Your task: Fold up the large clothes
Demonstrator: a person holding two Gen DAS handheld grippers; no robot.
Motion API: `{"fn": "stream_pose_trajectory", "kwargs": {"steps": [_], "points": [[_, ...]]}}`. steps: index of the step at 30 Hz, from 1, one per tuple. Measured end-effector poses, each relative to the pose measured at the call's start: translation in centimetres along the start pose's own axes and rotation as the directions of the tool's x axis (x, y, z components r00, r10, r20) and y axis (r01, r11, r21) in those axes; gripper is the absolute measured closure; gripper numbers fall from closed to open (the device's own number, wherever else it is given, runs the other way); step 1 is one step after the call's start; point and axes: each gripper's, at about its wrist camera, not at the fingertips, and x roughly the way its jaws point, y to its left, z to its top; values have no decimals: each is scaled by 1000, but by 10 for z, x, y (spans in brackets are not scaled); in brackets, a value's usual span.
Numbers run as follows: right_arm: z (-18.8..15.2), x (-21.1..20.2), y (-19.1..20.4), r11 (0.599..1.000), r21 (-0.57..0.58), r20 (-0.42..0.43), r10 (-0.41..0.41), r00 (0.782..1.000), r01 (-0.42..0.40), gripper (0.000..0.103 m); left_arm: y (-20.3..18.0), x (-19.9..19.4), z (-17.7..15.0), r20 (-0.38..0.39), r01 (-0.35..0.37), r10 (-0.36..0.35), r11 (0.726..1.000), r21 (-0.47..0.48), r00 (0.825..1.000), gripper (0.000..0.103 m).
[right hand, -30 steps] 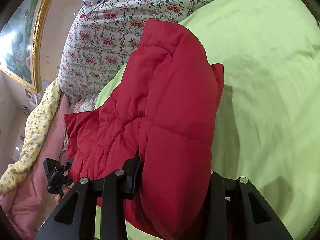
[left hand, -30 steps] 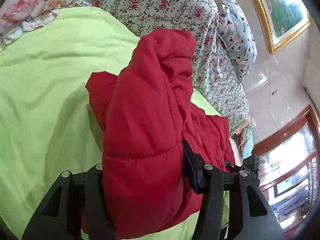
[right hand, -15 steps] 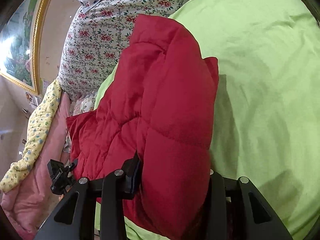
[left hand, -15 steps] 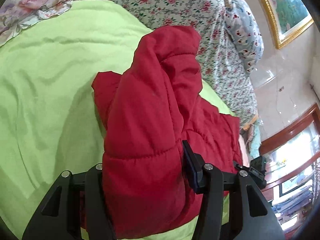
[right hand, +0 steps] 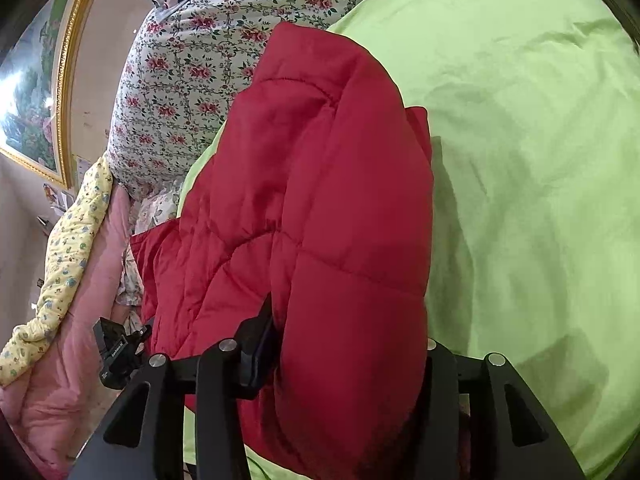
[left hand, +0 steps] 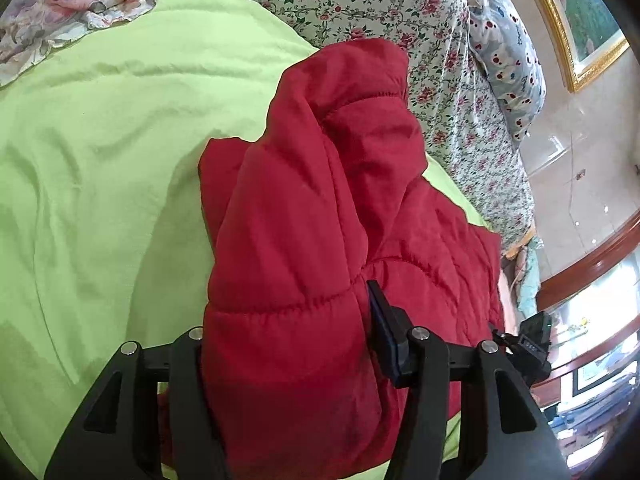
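1 red padded jacket (left hand: 312,240), bunched & folded, lay on the green sheet (left hand: 100,160) of the bed. In the left wrist view its long axis ran from bottom centre up to upper centre-right, a rounded end pointing at the floral bedding; a flatter quilted part spread to the right. In the right wrist view the jacket (right hand: 328,208) ran the same way, bottom centre to upper centre, w/ the flat part spreading lower left.

2 tongs. Left tongs (left hand: 288,360): about half open, jaws had just been opening a bit, a thick fold of jacket filling the gap btwn them; fabric touched both fingers, so it looked gripped. Right tongs (right hand: 344,364): also about half open, jaws had just been opening, jacket bulk btwn them & bulging over the right finger; cannot tell if the pads pressed it or only flanked it.

Open room: wide bare green sheet at left in the left view, at right (right hand: 520,160) in the right view. 1 floral quilt (left hand: 400,12) bordered the sheet at the top; 1 spotted pillow (left hand: 508,72) at upper right; 1 gold-framed picture (left hand: 576,28) at far upper right. In the right view 1 pink blanket (right hand: 72,340) & 1 yellow printed cloth (right hand: 68,248) lay at lower left, past the sheet's edge.
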Motion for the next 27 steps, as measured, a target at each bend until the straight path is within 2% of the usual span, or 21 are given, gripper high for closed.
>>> {"fn": "stream_pose_trajectory", "kwargs": {"steps": [3, 4, 5, 7, 9, 13, 16, 17, 20, 27], "points": [[-1, -1, 1, 1000, -3, 1, -15, 1000, 15, 55, -6, -2, 0, 7, -38, 38, 999, 23, 999, 46], [-1, -1, 3, 1000, -6, 2, -24, 1000, 24, 53, -7, -2, 0, 9, -56, 56, 998, 27, 998, 42], [-1, -1, 6, 999, -12, 5, -34, 999, 34, 50, -9, -4, 0, 13, -78, 77, 996, 31, 997, 37], [-2, -2, 11, 998, -27, 12, -59, 998, 59, 47, -14, -7, 1, 23, -115, 114, 992, 48, 993, 35], [-2, -4, 15, 994, -44, 26, -96, 995, 97, 39, -19, -10, 1, 35, -153, 151, 986, 65, 988, 31], [0, -12, 21, 979, -72, 75, -184, 980, 189, 20, -31, -19, 1, 86, -244, 236, 965, 99, 968, 25], [3, -24, 29, 969, -93, 134, -218, 967, 231, 13, -40, -32, 2, 167, -328, 306, 937, 122, 937, 22], [5, -27, 31, 964, -98, 152, -230, 961, 246, 10, -42, -36, 3, 189, -336, 310, 933, 127, 932, 21], [8, -31, 35, 951, -118, 183, -263, 947, 287, 8, -47, -38, 9, 199, -329, 300, 935, 135, 933, 20], [16, -22, 48, 912, -181, 199, -333, 922, 368, 7, -52, -12, 20, 133, -348, 328, 921, 176, 935, 20]]}}
